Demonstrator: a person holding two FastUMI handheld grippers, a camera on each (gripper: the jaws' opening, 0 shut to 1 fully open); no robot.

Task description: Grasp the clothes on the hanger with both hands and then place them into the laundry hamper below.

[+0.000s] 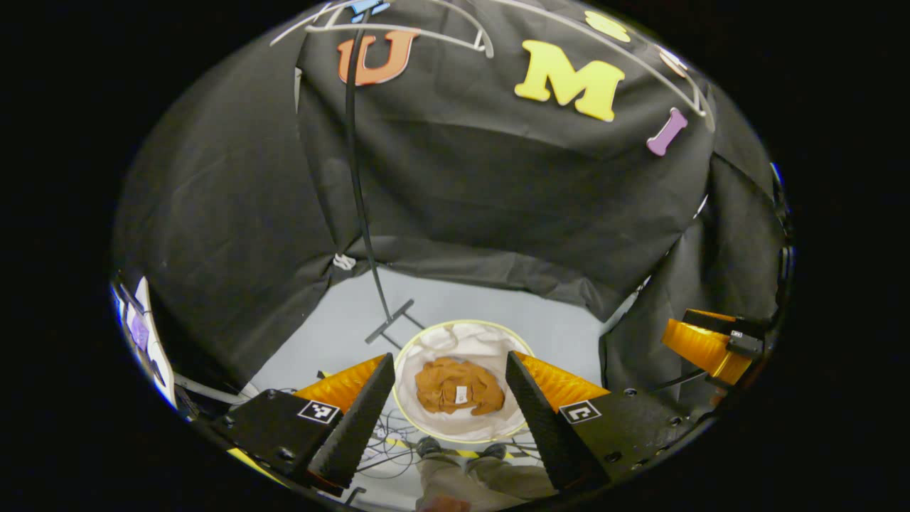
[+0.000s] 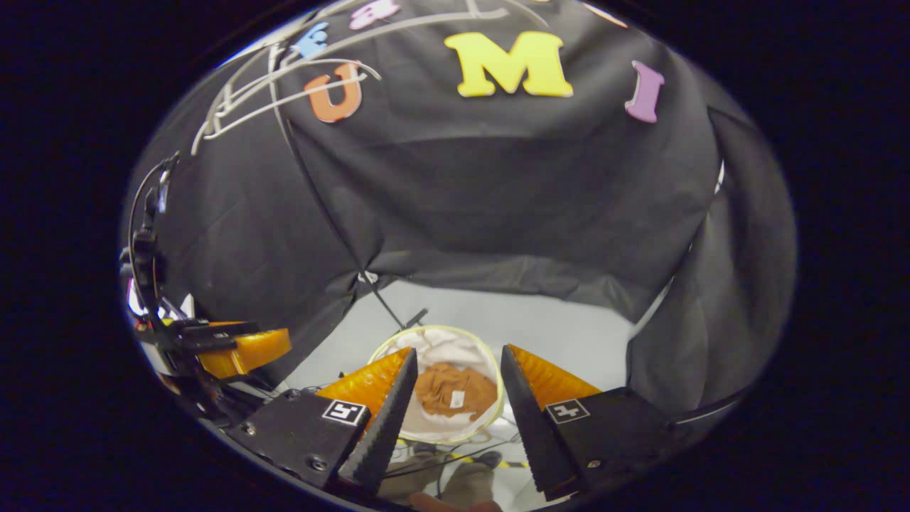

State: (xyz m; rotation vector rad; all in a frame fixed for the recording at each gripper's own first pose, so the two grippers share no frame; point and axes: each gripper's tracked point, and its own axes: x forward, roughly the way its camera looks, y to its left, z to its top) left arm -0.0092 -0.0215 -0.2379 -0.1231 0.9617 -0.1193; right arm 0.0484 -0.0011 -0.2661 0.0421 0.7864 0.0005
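Clothes [image 1: 455, 386], a crumpled brown bundle, lie inside the white laundry hamper [image 1: 434, 348] on the floor, below and between the spread fingers of the left hand-held gripper [image 1: 449, 409]. The right hand-held gripper [image 2: 451, 402] is also spread and empty above the hamper. A black stand [image 1: 387, 321] sits just beyond.

Left gripper [image 1: 450, 405]: black ridged fingers [image 1: 359, 419], orange ribbed backs, black screwed plates with square markers. Right gripper [image 2: 451, 409] alike. At 6 o'clock, seemingly khaki trousers [image 1: 469, 483] and dark shoes [image 1: 429, 446].
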